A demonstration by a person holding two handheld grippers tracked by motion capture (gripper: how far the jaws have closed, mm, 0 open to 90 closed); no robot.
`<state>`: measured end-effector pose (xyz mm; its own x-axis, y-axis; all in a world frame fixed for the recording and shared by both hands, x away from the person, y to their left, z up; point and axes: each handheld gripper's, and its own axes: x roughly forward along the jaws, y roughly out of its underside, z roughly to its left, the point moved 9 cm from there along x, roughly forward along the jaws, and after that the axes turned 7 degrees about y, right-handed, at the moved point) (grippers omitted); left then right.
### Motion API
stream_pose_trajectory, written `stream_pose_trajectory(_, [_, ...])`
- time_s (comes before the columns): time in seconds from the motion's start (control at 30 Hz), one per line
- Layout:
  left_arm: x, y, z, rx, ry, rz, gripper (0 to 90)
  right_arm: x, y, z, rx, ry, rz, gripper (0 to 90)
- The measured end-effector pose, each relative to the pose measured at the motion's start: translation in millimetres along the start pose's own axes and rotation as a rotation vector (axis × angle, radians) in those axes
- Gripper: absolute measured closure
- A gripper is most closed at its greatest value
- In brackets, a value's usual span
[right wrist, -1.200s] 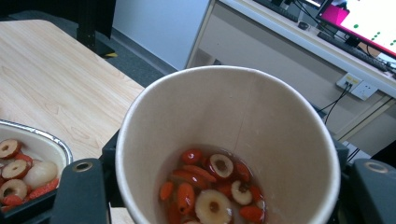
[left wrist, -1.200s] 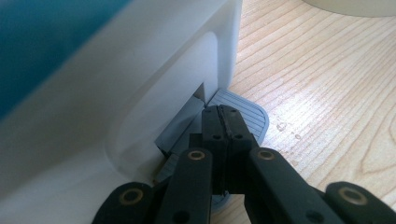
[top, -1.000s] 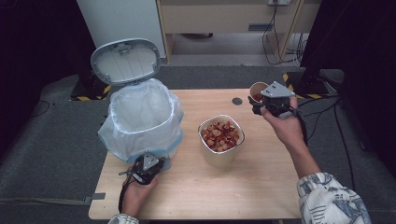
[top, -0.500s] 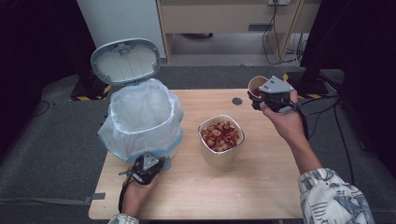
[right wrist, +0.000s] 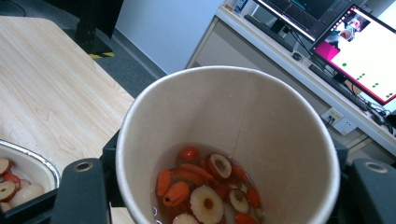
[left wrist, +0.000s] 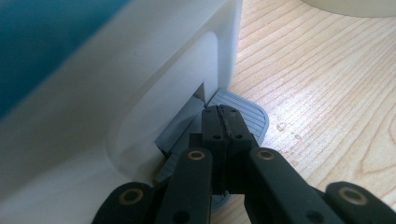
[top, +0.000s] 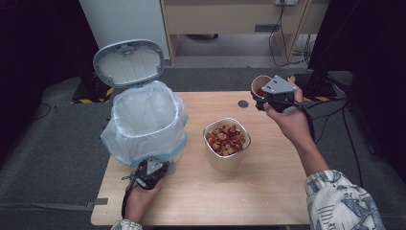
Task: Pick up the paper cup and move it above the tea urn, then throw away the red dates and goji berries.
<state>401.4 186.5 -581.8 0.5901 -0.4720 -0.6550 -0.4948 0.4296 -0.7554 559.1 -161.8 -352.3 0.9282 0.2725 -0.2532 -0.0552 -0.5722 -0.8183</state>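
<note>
The left gripper (top: 158, 168) is shut tight with nothing between its jaws, its tips pressing on the bin's pedal (left wrist: 240, 114). The right gripper (top: 265, 98) clamps a paper cup (right wrist: 229, 140) — held above the table's far edge, fruit slices (right wrist: 205, 186) lying in its bottom.
</note>
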Motion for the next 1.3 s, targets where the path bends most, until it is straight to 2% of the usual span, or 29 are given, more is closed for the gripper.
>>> stream_pose_trajectory(0.2, [0.1, 0.0, -0.2, 0.0, 0.0, 0.0, 88.8, 1.8, -7.7, 6.3, -0.016, -0.013, -0.014, 30.7])
stream_pose_trajectory(0.43, [-0.2, 0.0, 0.4, 0.004, -0.002, 0.001, 88.7, 1.5, -9.8, 2.6, -0.015, -0.005, -0.011, 30.7])
stream_pose_trajectory(0.6, [-0.1, -0.1, 0.2, 0.004, -0.001, 0.001, 88.8, 1.2, -16.4, 13.6, -0.04, -0.034, -0.029, 30.7])
stream_pose_trajectory(0.73, [-0.1, -0.1, 0.2, 0.004, -0.002, 0.001, 88.7, 1.0, -16.6, 11.0, -0.032, -0.025, -0.027, 30.7])
stream_pose_trajectory(0.9, [-0.1, -0.1, 0.2, 0.003, -0.001, 0.001, 88.7, 0.7, -19.4, 16.8, -0.061, -0.041, -0.034, 30.7])
stream_pose_trajectory(1.1, [-0.1, -0.1, 0.2, 0.004, -0.002, 0.001, 88.7, 0.1, -17.8, 13.2, -0.06, -0.028, -0.023, 30.7])
stream_pose_trajectory(1.3, [0.0, -0.1, 0.2, 0.004, -0.003, 0.001, 88.7, -0.1, -20.2, 23.8, -0.107, -0.045, -0.027, 30.7])
